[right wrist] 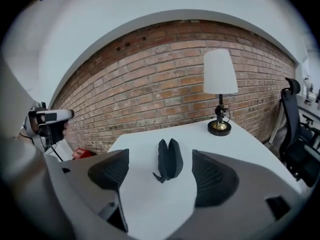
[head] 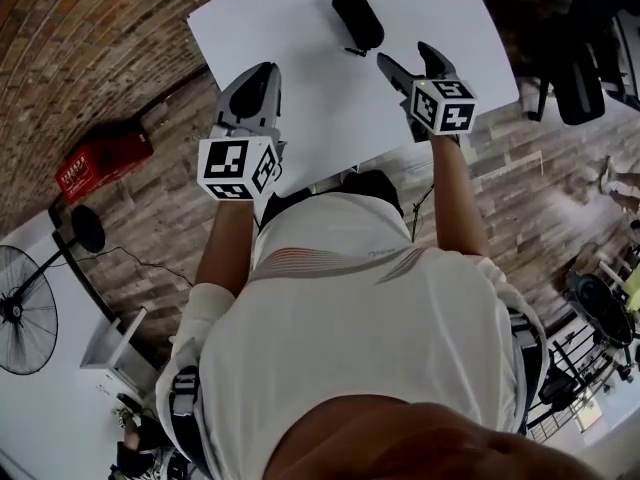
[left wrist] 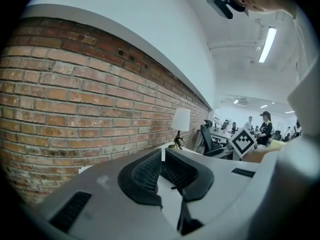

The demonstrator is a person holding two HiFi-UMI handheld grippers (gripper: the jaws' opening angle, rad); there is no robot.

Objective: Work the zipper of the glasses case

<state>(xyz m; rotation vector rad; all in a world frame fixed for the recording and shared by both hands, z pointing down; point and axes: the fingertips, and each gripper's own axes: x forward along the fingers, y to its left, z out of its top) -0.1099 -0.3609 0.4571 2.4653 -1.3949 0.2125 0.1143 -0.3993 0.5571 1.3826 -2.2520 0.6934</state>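
Note:
The black glasses case [head: 357,18] lies on the white table [head: 300,28] toward its far side. In the right gripper view the case [right wrist: 169,158] stands on edge with a seam down its middle and a zipper pull [right wrist: 158,177] at its near end. My right gripper [head: 406,56] is open, a short way in front of the case and not touching it. Its pads [right wrist: 212,176] are spread wide, and the right gripper [right wrist: 160,155] holds nothing. My left gripper [head: 266,73] hovers over the table's near left part, shut and empty. In its own view the left gripper [left wrist: 162,160] points at the brick wall.
A white-shaded lamp [right wrist: 220,84] stands at the table's far right corner. Brick wall [right wrist: 150,89] runs behind the table. On the floor are a red box [head: 103,163] and a fan [head: 22,310] at left, and a black office chair [head: 580,68] at right.

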